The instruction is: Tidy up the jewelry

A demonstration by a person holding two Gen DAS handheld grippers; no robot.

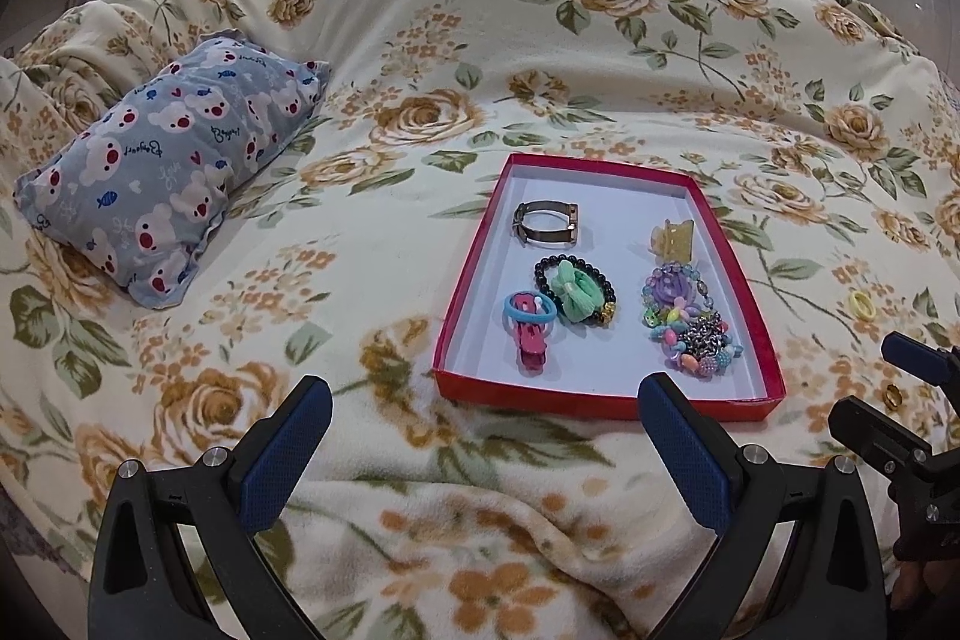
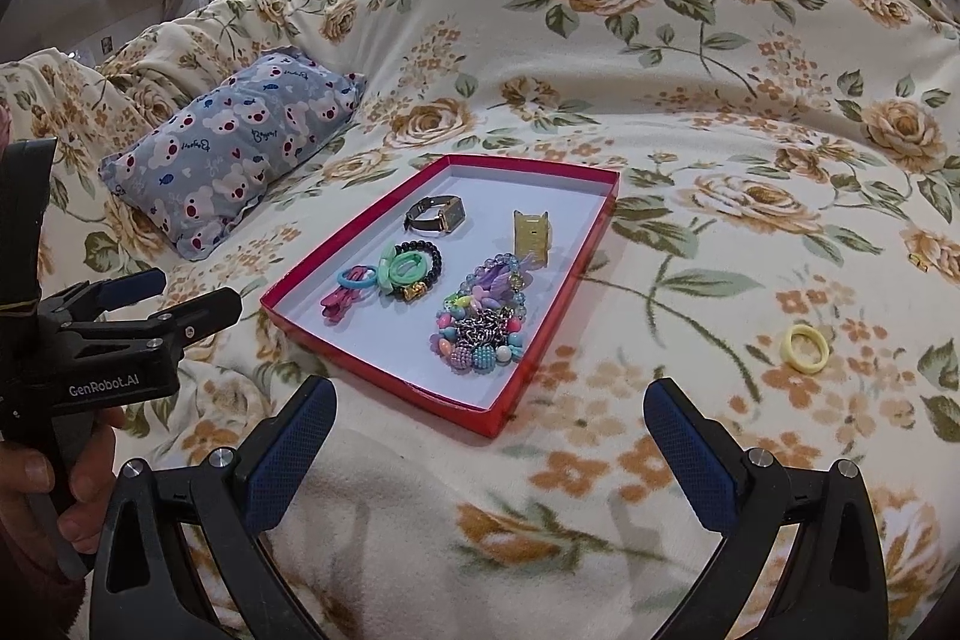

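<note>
Clearly both the left gripper [image 1: 485, 418] and right gripper [image 2: 489, 421] gape empty near the red tray [image 2: 384, 376] on the bed, and the yellow ring [image 2: 806, 347] right of it could sink into soft blanket when pinched

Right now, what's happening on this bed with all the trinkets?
A person is sorting jewelry into a red tray on a floral blanket, using a handheld tool in each hand. Both the left tool and the right tool are open and holding nothing. The tray already holds a watch, a hair claw, bracelets and hair ties. A yellow ring lies on the blanket outside it, to the right.
</note>
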